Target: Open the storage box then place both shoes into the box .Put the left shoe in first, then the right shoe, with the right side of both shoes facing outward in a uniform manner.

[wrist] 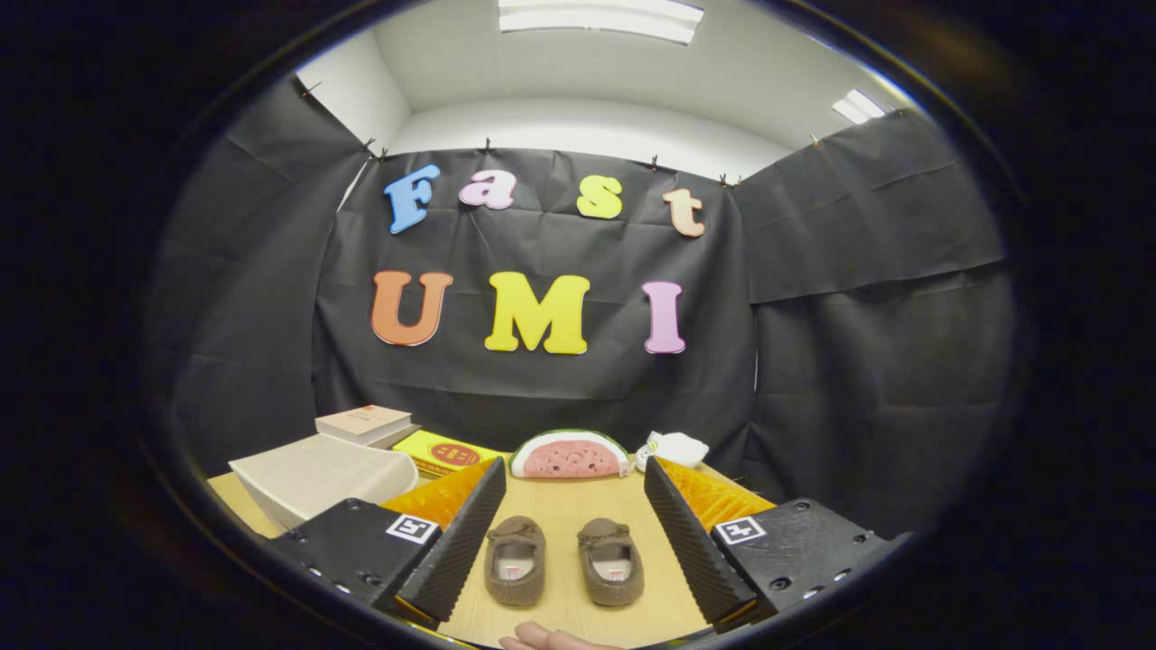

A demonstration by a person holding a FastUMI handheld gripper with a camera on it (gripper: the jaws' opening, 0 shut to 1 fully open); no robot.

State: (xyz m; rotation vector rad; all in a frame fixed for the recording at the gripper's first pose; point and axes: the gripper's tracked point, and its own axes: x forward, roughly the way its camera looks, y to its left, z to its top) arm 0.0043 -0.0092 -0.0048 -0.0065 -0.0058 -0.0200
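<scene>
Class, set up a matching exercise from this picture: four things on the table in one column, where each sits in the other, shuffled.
1. pair of brown fabric moccasin shoes
2. watermelon-slice plush cushion
3. pale grey storage box
4. small white soft toy

A. beside the cushion
B. between the open jaws of the gripper
C. beyond the shoes, by the wall
D. beside the tan books

Pairs: 1-B, 2-C, 3-D, 4-A

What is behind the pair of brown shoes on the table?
Beyond the two brown slip-on shoes, which lie between the open hand-held gripper fingers, sits a watermelon-slice plush cushion, with a small white toy beside it. Whatever stands behind the cushion is hidden.
</scene>
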